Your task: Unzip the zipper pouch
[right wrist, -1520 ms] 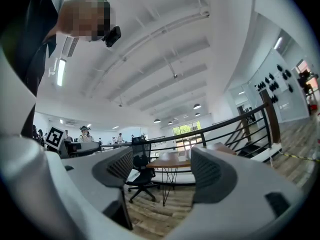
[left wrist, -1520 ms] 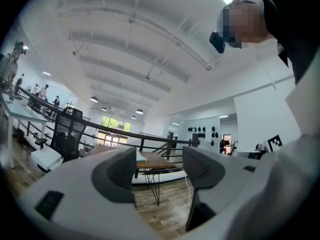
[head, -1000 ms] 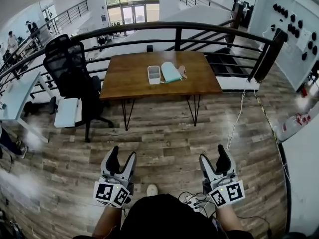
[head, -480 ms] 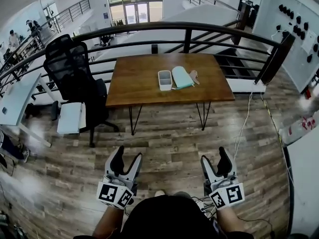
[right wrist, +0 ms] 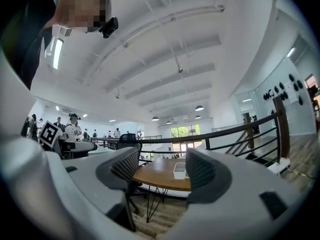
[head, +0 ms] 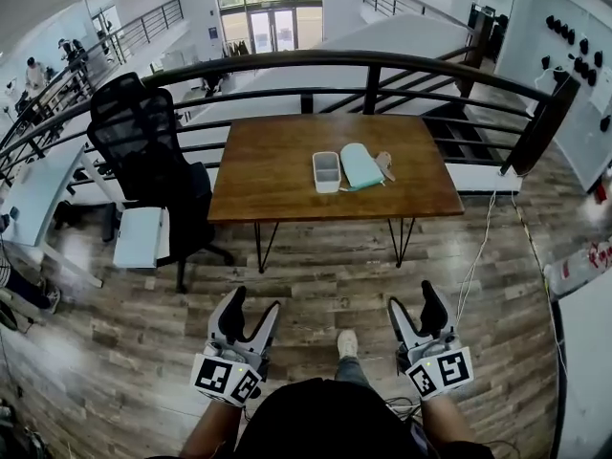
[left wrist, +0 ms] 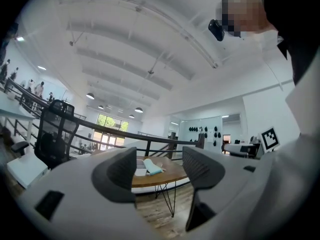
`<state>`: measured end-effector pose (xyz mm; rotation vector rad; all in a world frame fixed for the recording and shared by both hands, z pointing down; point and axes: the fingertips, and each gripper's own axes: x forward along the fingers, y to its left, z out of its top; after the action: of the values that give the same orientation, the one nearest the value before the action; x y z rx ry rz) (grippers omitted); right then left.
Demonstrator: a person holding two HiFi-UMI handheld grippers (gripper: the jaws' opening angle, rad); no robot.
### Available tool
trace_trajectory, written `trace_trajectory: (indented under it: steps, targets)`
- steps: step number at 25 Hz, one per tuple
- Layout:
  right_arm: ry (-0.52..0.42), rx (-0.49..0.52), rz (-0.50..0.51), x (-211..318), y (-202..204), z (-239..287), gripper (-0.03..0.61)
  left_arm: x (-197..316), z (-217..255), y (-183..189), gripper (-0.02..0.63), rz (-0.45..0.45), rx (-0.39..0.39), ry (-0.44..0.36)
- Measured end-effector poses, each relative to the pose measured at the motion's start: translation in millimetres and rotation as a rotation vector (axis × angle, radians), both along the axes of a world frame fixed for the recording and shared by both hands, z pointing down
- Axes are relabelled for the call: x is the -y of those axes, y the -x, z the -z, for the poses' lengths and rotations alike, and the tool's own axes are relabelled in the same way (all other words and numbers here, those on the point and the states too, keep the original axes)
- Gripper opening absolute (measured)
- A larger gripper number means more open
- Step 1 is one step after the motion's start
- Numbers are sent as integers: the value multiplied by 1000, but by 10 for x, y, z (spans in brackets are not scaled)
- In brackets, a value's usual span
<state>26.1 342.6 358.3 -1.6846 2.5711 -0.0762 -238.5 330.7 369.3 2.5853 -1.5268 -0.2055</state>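
The light teal zipper pouch (head: 361,165) lies flat on the wooden table (head: 268,175), well ahead of me, next to a white box (head: 326,172). Both grippers hang low over the floor, far short of the table. My left gripper (head: 252,306) is open and empty; in its own view the pouch (left wrist: 152,167) and the box (left wrist: 140,172) show small between the jaws. My right gripper (head: 412,300) is open too, with nothing in it, and its jaws have narrowed a little. Its view shows the white box (right wrist: 179,170) on the table (right wrist: 157,179); the pouch is hidden there.
A small tan item (head: 385,165) lies right of the pouch. A black office chair (head: 148,151) and a white stand (head: 142,237) are left of the table. A dark railing (head: 363,60) runs behind it. My shoe (head: 347,342) steps on the plank floor.
The table and pouch have drawn nearer and shifted right in the head view as I walk towards them. Both grippers keep their place in front of me.
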Motion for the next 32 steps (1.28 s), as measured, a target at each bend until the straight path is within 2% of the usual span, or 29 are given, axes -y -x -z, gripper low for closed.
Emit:
trace_trajectory:
  steps: [7, 11, 17, 22, 28, 32]
  targets:
    - [-2, -9, 85, 810, -117, -48, 282, 555, 62, -138, 279, 73, 27, -22]
    - [2, -3, 122, 1183, -255, -56, 282, 861, 39, -289, 279, 103, 39, -9]
    - [35, 2, 140, 1577, -639, -191, 276, 1179, 40, -588, 279, 135, 46, -12]
    - [68, 29, 167, 1746, -870, -300, 270, 1341, -5, -782, 279, 174, 54, 3]
    - [91, 47, 157, 1818, -1090, -386, 258, 1439, -67, -1091, 279, 129, 96, 29]
    - [127, 55, 143, 1862, -1203, -530, 250, 1487, -108, -1141, 278, 133, 93, 34]
